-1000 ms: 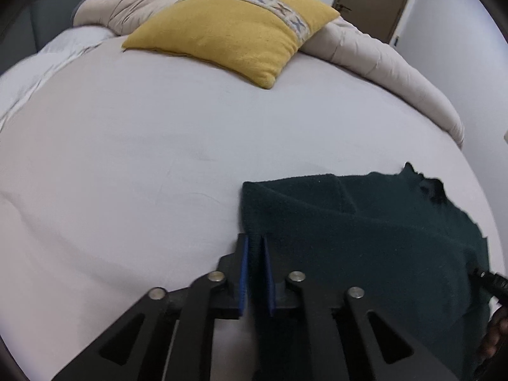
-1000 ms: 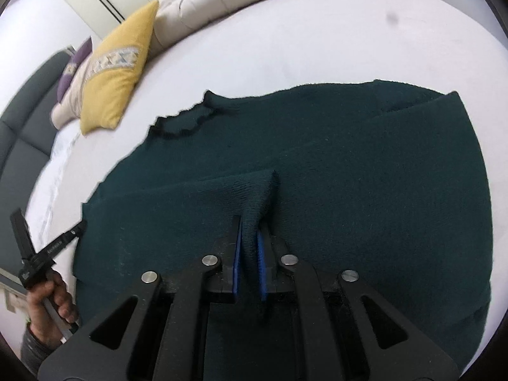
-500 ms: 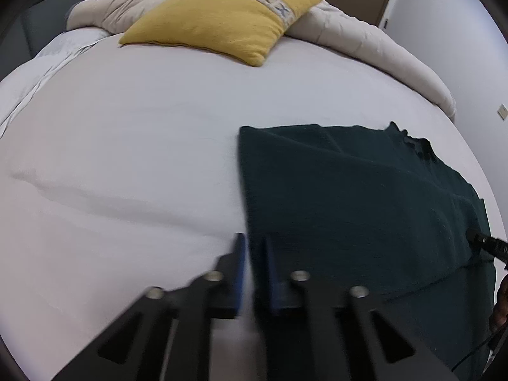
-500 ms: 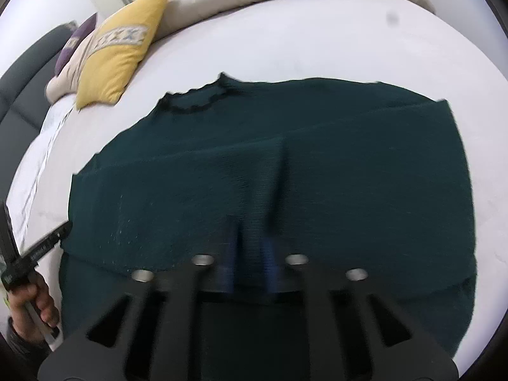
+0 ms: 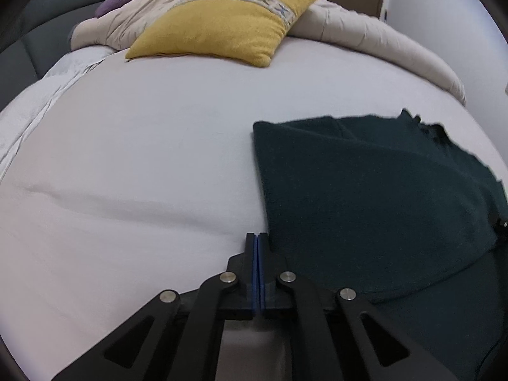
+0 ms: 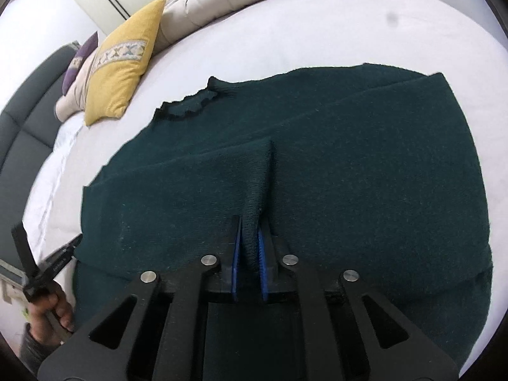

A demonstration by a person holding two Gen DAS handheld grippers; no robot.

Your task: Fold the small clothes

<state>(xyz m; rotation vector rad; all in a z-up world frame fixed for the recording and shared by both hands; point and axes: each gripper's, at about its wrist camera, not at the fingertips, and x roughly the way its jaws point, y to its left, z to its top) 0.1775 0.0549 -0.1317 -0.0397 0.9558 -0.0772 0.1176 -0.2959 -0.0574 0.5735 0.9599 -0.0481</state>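
Observation:
A dark green knit sweater [image 6: 349,165] lies on the white bed, its collar [image 6: 190,108] toward the pillows and a sleeve folded across its body. It also shows in the left wrist view [image 5: 365,190]. My right gripper [image 6: 249,235] is shut on the sleeve cuff [image 6: 257,190], pinched between the blue pads. My left gripper [image 5: 257,238] is shut and empty, just beside the sweater's left edge; it also appears at the lower left of the right wrist view [image 6: 63,254].
A yellow pillow [image 5: 222,22] and a beige duvet [image 5: 365,38] lie at the head of the bed. A dark grey headboard [image 5: 31,31] stands at the far left. The white sheet [image 5: 127,158] stretches left of the sweater.
My left gripper has let go of the sweater's edge and closed fully, now empty beside it. The sweater has settled flatter. My right gripper still pinches the cuff.

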